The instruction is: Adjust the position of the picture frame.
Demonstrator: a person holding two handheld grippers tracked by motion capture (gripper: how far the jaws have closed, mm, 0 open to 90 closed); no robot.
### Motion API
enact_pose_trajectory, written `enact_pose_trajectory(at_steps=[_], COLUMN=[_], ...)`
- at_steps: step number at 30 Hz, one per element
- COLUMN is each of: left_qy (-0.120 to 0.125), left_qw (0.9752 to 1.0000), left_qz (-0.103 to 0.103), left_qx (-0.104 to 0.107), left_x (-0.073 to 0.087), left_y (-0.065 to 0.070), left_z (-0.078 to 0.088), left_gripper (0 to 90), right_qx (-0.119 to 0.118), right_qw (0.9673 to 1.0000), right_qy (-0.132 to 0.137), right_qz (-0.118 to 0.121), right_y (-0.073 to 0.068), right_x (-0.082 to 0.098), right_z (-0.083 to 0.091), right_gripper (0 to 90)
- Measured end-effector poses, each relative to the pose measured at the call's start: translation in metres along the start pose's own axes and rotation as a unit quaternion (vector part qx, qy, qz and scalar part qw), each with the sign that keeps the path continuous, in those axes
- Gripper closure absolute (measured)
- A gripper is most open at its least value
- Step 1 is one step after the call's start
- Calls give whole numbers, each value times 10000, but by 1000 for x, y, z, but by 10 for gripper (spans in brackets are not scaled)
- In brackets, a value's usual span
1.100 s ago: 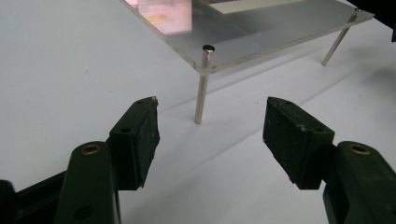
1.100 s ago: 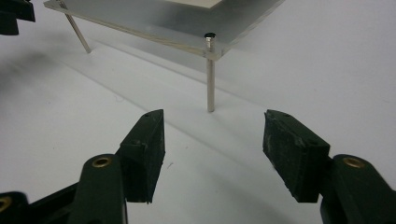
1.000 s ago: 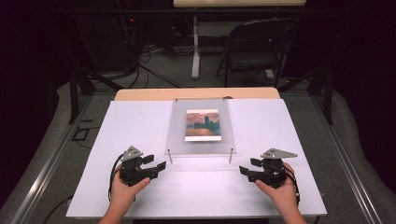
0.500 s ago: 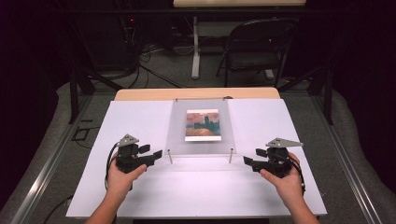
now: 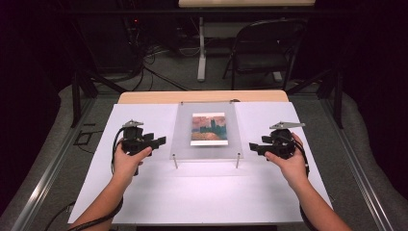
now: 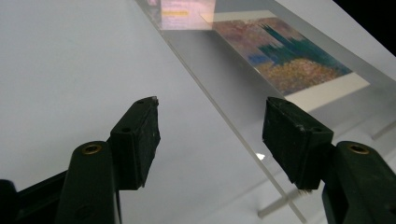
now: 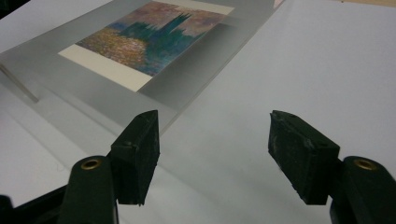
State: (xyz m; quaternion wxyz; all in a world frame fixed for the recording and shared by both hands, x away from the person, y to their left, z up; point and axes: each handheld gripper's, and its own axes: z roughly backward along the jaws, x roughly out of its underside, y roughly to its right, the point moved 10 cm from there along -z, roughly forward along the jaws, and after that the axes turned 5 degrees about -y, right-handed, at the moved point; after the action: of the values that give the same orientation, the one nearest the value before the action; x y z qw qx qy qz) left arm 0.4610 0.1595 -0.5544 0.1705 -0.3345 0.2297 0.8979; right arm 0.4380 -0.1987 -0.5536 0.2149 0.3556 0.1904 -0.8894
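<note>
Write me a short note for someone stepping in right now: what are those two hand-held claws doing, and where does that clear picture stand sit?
Left gripper: open, jaws either side of the clear panel's left edge, not clamped.
Right gripper: open, close beside the panel's right edge, not touching it.
The panel stands on thin legs mid-table on the white sheet, with the painted print in it.
Done: both grippers brought up to the panel.
Left: probably grip both edges, then lift or shift it.

A folding chair [image 5: 262, 53] stands beyond the white table [image 5: 202, 192].
</note>
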Motion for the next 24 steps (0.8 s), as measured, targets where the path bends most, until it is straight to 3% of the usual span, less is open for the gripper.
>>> enact_pose_trajectory(at_steps=[6, 9, 12, 18, 22, 24], left_qy=[-21, -63, -72, -49, -130, -167], left_qw=[9999, 9997, 9996, 9993, 9992, 9989], left_qz=[111, 189, 211, 271, 230, 253], left_qx=[-16, -145, -182, -256, -312, -358], left_x=[-18, -31, -37, -56, -61, -62], left_y=[-5, -12, -14, -20, -21, -24], left_z=[-12, -22, -27, -41, -49, -56], left_gripper=[362, 362, 362, 362, 362, 362], right_qx=[-43, 5, 17, 220, 281, 196], right_qw=[9999, 9995, 9996, 9992, 9986, 9976], right_qy=[-89, -127, -106, -100, -93, -69], right_qz=[-142, -279, -261, -315, -449, -665], right_y=[9, 17, 19, 32, 40, 43], right_x=[-16, -33, -39, -57, -62, -63], right_z=[-15, -28, -34, -53, -64, -71], right_gripper=[336, 336, 336, 336, 336, 341])
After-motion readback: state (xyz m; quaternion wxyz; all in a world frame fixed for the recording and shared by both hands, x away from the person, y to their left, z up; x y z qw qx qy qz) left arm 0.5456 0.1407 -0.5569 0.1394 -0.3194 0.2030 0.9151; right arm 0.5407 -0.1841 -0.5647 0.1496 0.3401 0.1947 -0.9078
